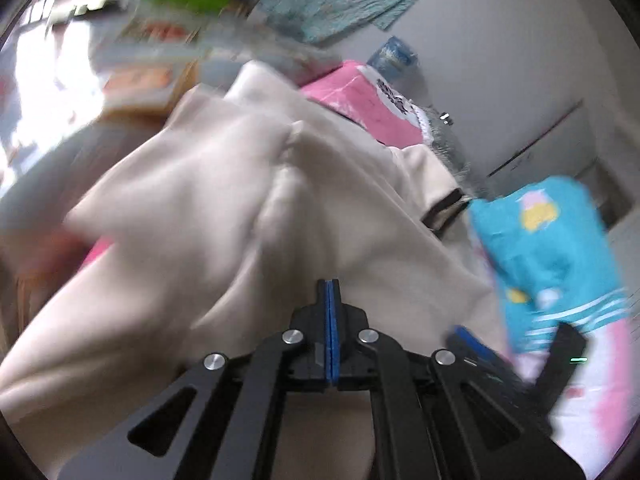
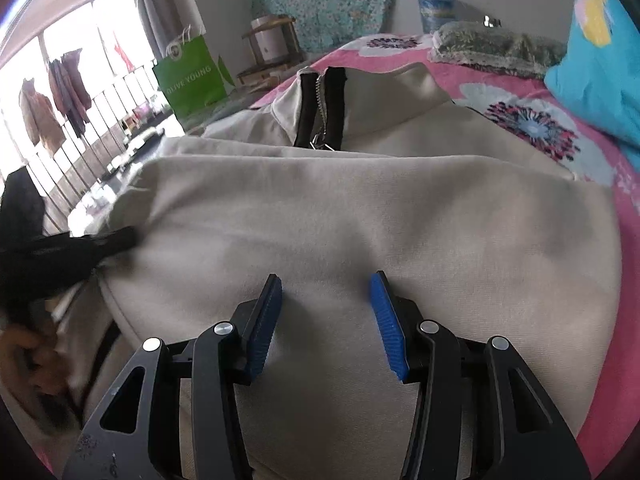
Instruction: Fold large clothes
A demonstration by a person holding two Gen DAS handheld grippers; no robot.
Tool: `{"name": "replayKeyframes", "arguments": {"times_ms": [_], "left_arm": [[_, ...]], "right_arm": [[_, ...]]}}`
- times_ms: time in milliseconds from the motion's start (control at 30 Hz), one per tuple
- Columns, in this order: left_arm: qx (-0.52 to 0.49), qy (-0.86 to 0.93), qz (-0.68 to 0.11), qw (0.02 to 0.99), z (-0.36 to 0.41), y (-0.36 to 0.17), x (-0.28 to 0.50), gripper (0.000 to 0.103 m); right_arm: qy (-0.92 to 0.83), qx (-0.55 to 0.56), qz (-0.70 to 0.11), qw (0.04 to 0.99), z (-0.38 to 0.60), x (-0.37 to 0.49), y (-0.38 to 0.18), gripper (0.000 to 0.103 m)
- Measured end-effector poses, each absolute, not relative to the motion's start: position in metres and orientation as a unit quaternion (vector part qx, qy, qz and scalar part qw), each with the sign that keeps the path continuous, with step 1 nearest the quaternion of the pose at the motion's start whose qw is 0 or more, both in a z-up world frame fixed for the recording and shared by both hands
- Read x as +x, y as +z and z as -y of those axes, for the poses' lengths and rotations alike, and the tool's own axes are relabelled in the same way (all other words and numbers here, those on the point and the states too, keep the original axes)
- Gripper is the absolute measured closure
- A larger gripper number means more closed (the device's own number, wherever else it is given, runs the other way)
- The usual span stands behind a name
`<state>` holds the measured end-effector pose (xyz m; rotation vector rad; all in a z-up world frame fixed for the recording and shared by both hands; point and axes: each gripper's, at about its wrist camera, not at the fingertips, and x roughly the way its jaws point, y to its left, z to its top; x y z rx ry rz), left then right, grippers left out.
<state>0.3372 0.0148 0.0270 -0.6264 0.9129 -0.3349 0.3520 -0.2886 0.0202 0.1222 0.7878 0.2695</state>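
Observation:
A large cream zip-up garment (image 2: 360, 216) lies across the bed, its black-edged zipper collar (image 2: 320, 108) at the far end. My right gripper (image 2: 324, 280) hovers just over the garment's near part, open, with only flat fabric beneath its blue pads (image 2: 386, 320). At the left edge of the right wrist view, my left gripper (image 2: 108, 242) pinches the garment's side edge, where the cloth puckers. The left wrist view is motion-blurred. There my left gripper (image 1: 331, 283) has its blue pads pressed together against the cream garment (image 1: 208, 208), and folds fan out from the tips.
The bed has a pink flowered sheet (image 2: 532, 120). A turquoise cartoon-print pillow (image 2: 600, 60) and a grey fluffy cushion (image 2: 496, 46) lie at its far right. Beyond the bed stand a green paper bag (image 2: 190, 76), a wooden stool (image 2: 272, 48) and a window railing (image 2: 80, 152). A hand (image 2: 32, 360) shows at lower left.

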Motion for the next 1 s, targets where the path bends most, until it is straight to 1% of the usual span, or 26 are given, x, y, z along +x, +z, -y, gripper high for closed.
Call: {"name": "replayKeyframes", "arguments": {"times_ms": [100,133,200,233,367,567,667,767,867,933,1000], "left_arm": [[-0.298,-0.146,-0.43,0.84,-0.039,0.044,0.311,0.1],[-0.27,-0.139,-0.424,0.853,-0.043,0.056,0.3,0.1],[-0.211,-0.134,-0.408,0.878,-0.044,0.08,0.282,0.1],[-0.193,-0.134,-0.402,0.885,-0.042,0.09,0.274,0.1],[-0.169,-0.13,-0.393,0.894,-0.053,0.115,0.251,0.1],[-0.149,-0.135,-0.365,0.909,-0.04,0.158,0.216,0.1],[-0.121,-0.142,-0.344,0.92,-0.033,0.179,0.195,0.1],[-0.105,-0.139,-0.346,0.922,-0.029,0.186,0.184,0.1],[-0.098,-0.137,-0.341,0.925,-0.028,0.188,0.178,0.1],[-0.089,-0.135,-0.336,0.928,-0.025,0.187,0.179,0.094],[-0.075,-0.132,-0.335,0.93,-0.019,0.181,0.185,0.082]], "right_arm": [[0.101,-0.002,-0.391,0.915,0.271,0.35,0.025,0.057],[0.089,-0.014,-0.395,0.914,0.267,0.348,0.027,0.057],[0.061,-0.028,-0.405,0.912,0.263,0.344,0.03,0.05],[0.044,-0.032,-0.414,0.909,0.261,0.341,0.033,0.049],[0.037,-0.005,-0.441,0.897,0.268,0.314,0.05,0.047],[0.024,0.016,-0.404,0.914,0.294,0.253,0.098,0.045],[0.014,0.04,-0.386,0.921,0.309,0.231,0.112,0.042],[-0.003,0.052,-0.39,0.919,0.316,0.224,0.119,0.042],[-0.003,0.068,-0.371,0.926,0.322,0.224,0.13,0.041],[0.0,0.096,-0.358,0.929,0.328,0.231,0.135,0.041],[0.015,0.121,-0.359,0.925,0.333,0.245,0.137,0.041]]}}
